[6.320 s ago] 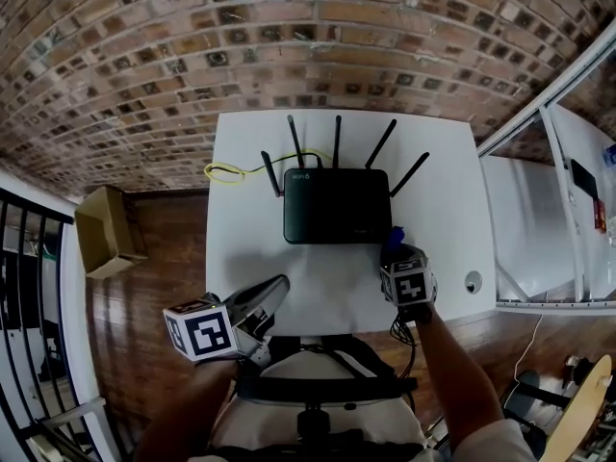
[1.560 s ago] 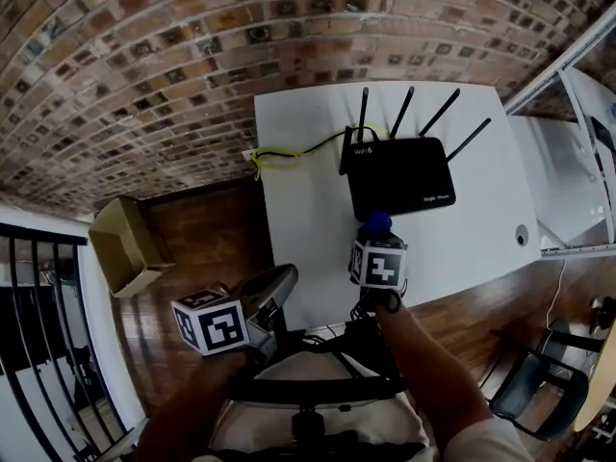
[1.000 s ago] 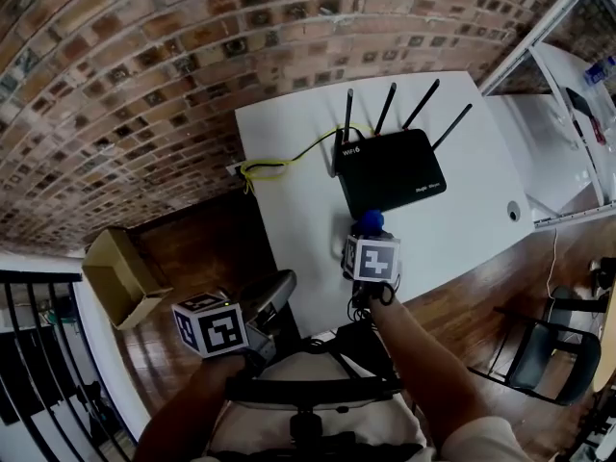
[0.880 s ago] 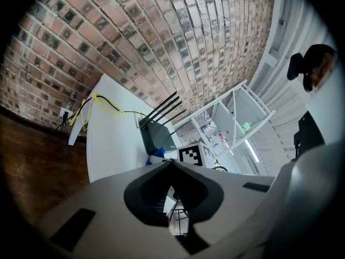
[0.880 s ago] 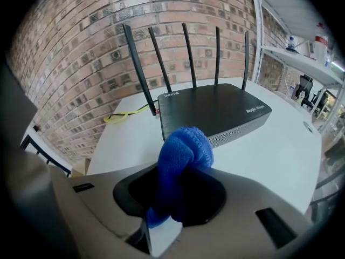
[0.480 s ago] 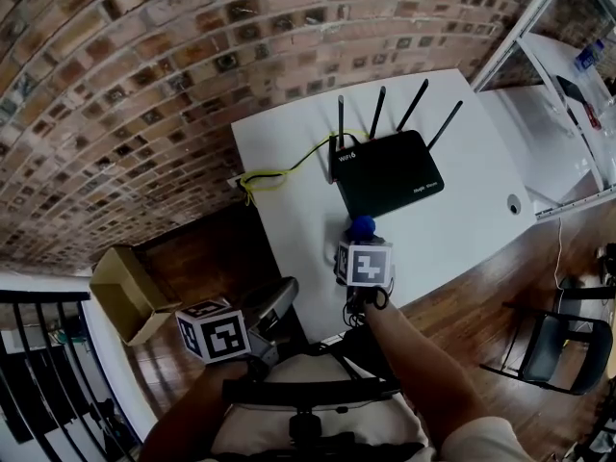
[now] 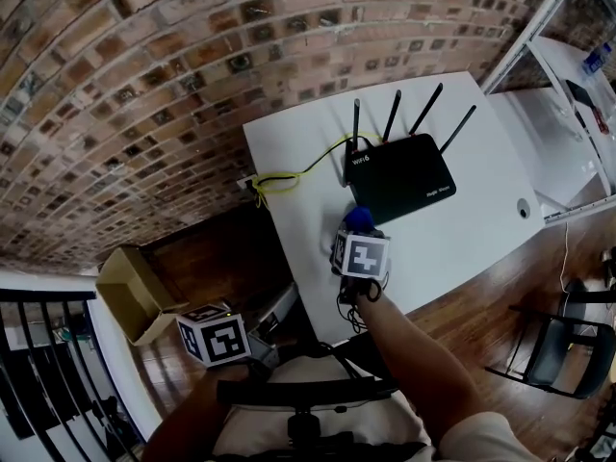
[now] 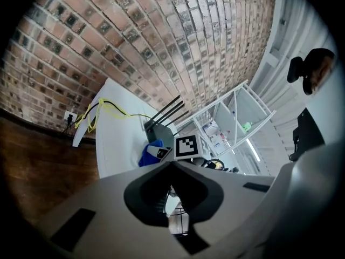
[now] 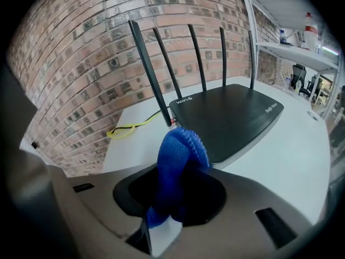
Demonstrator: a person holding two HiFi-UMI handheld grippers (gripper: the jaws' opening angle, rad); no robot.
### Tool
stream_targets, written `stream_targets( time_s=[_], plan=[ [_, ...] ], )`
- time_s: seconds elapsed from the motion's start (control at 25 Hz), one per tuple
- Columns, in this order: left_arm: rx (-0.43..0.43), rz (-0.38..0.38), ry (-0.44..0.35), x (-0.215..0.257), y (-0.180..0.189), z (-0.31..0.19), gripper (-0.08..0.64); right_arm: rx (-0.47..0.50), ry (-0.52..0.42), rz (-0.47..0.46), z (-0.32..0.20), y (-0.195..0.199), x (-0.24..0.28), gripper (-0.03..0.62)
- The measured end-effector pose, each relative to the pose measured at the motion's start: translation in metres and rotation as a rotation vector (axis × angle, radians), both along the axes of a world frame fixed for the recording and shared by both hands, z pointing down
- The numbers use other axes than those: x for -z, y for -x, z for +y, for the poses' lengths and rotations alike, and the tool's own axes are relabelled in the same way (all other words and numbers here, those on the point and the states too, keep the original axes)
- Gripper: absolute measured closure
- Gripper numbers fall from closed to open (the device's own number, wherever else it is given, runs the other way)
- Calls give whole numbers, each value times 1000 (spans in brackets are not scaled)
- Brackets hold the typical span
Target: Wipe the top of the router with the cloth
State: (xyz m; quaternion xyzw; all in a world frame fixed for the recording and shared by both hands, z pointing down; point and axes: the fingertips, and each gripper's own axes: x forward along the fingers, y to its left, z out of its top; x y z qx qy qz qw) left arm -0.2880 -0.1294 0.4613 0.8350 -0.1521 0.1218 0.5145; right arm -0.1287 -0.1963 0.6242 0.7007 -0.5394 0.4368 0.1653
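Observation:
The black router [image 7: 402,174] with several upright antennas sits on the white table [image 7: 462,243]. My right gripper [image 7: 355,233] is shut on a blue cloth [image 7: 359,220], which pokes out just in front of the router's near left corner. In the right gripper view the cloth [image 9: 180,158] stands bunched between the jaws of my right gripper [image 9: 173,193], with the router [image 9: 229,116] close behind it; contact cannot be told. My left gripper [image 7: 272,312] hangs low off the table's near left side, shut on nothing [image 8: 171,164].
A yellow cable [image 7: 281,178] loops off the table's left edge behind the router. An open cardboard box [image 7: 130,292] lies on the wooden floor to the left. White shelving [image 7: 568,75] stands at the right, a chair [image 7: 563,354] below it. The brick wall [image 7: 192,75] backs the table.
My right gripper has carried the cloth from the router's front right side to its near left corner. The head view has swung. My left gripper stays low and shut.

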Motion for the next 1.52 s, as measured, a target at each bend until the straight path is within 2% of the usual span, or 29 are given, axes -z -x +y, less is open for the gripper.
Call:
stream_targets(
  time_s=[0.28,0.44,0.6,0.76,1.04,1.16,1.28,1.52],
  plan=[
    [26,-3,9,-5,12,-16,558,-91,-1,21,-30,-2,18,476],
    [41,-6,18,-8,16,-23,558,-96,-20,42,-49,-6,18,476],
    [50,-7,22,-10,18,-31,558,-111,-9,20,-61,-7,18,476],
    [59,-4,23,-10,19,-36,558,-76,-21,26,-75,-8,18,476],
    [66,-3,24,-11,18,-38,558,-17,-65,-37,-83,0,4,476],
    [69,5,21,-10,16,-39,558,-6,-52,-11,-76,-3,25,476],
    [71,16,15,-7,13,-39,558,21,-81,2,-75,-2,40,476],
    [70,48,-1,1,-4,-41,558,47,-102,9,-70,-3,50,476]
  ],
)
